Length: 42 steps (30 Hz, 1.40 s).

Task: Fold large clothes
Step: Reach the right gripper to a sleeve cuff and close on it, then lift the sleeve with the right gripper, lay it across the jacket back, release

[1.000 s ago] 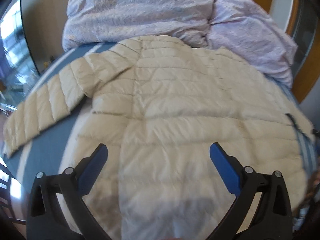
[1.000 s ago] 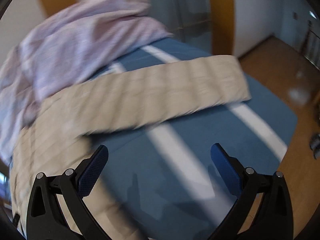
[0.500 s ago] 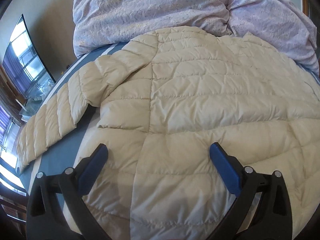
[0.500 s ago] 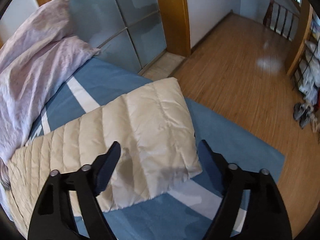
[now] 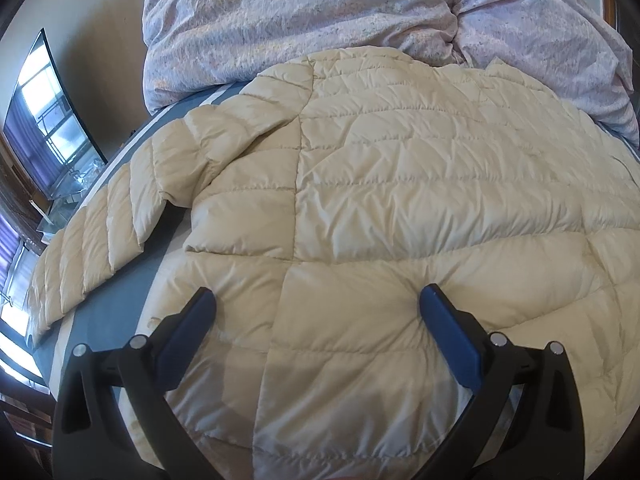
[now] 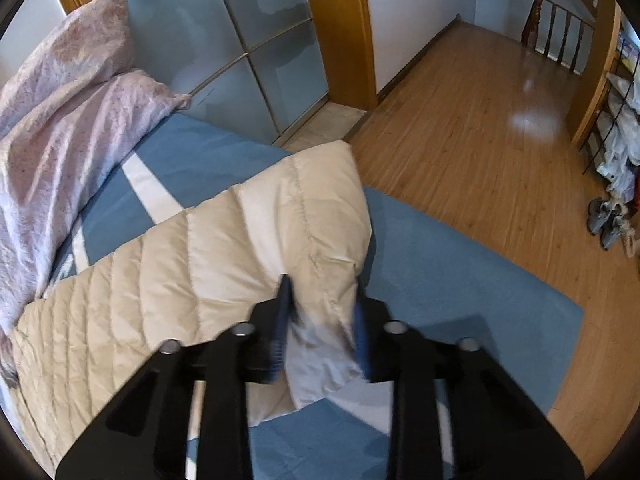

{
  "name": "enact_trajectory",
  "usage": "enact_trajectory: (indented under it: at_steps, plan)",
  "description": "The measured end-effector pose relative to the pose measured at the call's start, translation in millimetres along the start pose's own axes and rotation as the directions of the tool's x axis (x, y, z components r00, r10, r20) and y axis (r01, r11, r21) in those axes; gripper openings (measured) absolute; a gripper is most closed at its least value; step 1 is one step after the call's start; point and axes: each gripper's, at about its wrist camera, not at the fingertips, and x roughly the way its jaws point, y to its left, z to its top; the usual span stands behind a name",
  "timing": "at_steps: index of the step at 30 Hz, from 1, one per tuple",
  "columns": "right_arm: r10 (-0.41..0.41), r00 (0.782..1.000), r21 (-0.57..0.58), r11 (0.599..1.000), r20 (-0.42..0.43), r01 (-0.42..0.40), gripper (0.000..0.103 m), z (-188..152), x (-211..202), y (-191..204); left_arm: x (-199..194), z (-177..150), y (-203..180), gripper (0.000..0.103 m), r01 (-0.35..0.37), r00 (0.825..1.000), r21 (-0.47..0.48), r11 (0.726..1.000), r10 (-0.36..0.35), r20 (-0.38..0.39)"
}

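Right wrist: right tool (image 6: 320,300) just closing on sleeve (image 6: 256,248) cuff; jacket (image 5: 400,200) lying flat on bed (image 6: 460,272). Left tool (image 5: 316,316) hovering apart over hem. Probably worth lifting sleeve slowly, folding across back.

You see a blue bed (image 6: 460,276), wood floor (image 6: 472,128), frosted doors (image 6: 240,40), and a bright window (image 5: 44,112) at left.

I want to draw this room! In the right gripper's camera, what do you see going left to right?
Duvet → jacket sleeve, pinched in the right gripper → blue bedsheet → wooden floor → shoes.
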Motion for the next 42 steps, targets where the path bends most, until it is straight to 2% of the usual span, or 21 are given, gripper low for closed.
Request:
enact_trajectory:
  at_steps: [2, 6, 10, 14, 17, 20, 26, 31, 33, 38, 40, 42]
  plan:
    - [-0.004, 1.000, -0.009, 1.000, 0.008, 0.004, 0.011, -1.2, -4.4, 5.8, 0.1, 0.5, -0.1, 0.101, -0.001, 1.000, 0.001, 1.000, 0.001, -0.001]
    - [0.013, 0.998, -0.069, 0.998, 0.058, -0.009, 0.010, -5.3, -24.3, 31.8, 0.7, 0.1, -0.2, 0.101, -0.001, 1.000, 0.000, 1.000, 0.001, -0.001]
    - [0.092, 0.990, -0.187, 0.980, 0.111, -0.070, 0.010, -12.9, -55.8, 82.7, 1.1, 0.0, -0.3, 0.101, 0.001, 1.000, -0.001, 1.000, -0.001, 0.000]
    - [0.189, 0.977, -0.309, 0.939, 0.103, -0.150, 0.010, -32.6, -77.9, 144.8, 0.8, 0.2, -0.1, 0.101, 0.000, 1.000, -0.002, 1.000, 0.000, 0.004]
    - [0.257, 0.965, -0.397, 0.892, 0.051, -0.216, 0.010, -60.6, -85.7, 199.5, 0.8, 0.3, 0.2, 0.101, 0.000, 1.000, -0.001, 1.000, 0.000, 0.005]
    - [0.320, 0.946, -0.499, 0.813, -0.044, -0.298, 0.010, -106.4, -91.2, 261.5, 0.7, -0.1, 0.5, 0.101, 0.002, 1.000, -0.003, 1.000, -0.002, 0.005]
    - [0.362, 0.909, -0.632, 0.661, -0.205, -0.405, 0.010, -195.1, -95.4, 353.8, 2.6, 2.0, 2.4, 0.101, 0.028, 1.000, -0.025, 0.999, -0.028, -0.004]
    - [0.368, 0.882, -0.675, 0.573, -0.296, -0.466, 0.010, -253.8, -99.0, 403.2, 5.0, 1.6, 4.1, 0.101, 0.046, 0.999, -0.040, 0.998, -0.046, -0.008]
    - [0.367, 0.877, -0.699, 0.537, -0.309, -0.472, 0.010, -278.0, -104.7, 419.9, 5.9, 1.7, 4.2, 0.101, 0.050, 0.999, -0.044, 0.998, -0.051, -0.009]
    - [0.380, 0.850, -0.716, 0.470, -0.364, -0.516, 0.010, -312.6, -115.0, 445.1, 6.5, 0.5, 5.5, 0.101, 0.059, 0.998, -0.053, 0.997, -0.059, -0.010]
    - [0.377, 0.841, -0.722, 0.444, -0.387, -0.531, 0.013, -323.8, -118.3, 452.9, 6.6, 0.5, 6.0, 0.101, 0.062, 0.998, -0.056, 0.996, -0.063, -0.010]
    - [0.374, 0.830, -0.723, 0.420, -0.413, -0.549, 0.027, -328.9, -118.7, 461.4, 6.8, 0.7, 6.3, 0.101, 0.064, 0.998, -0.058, 0.996, -0.065, -0.010]
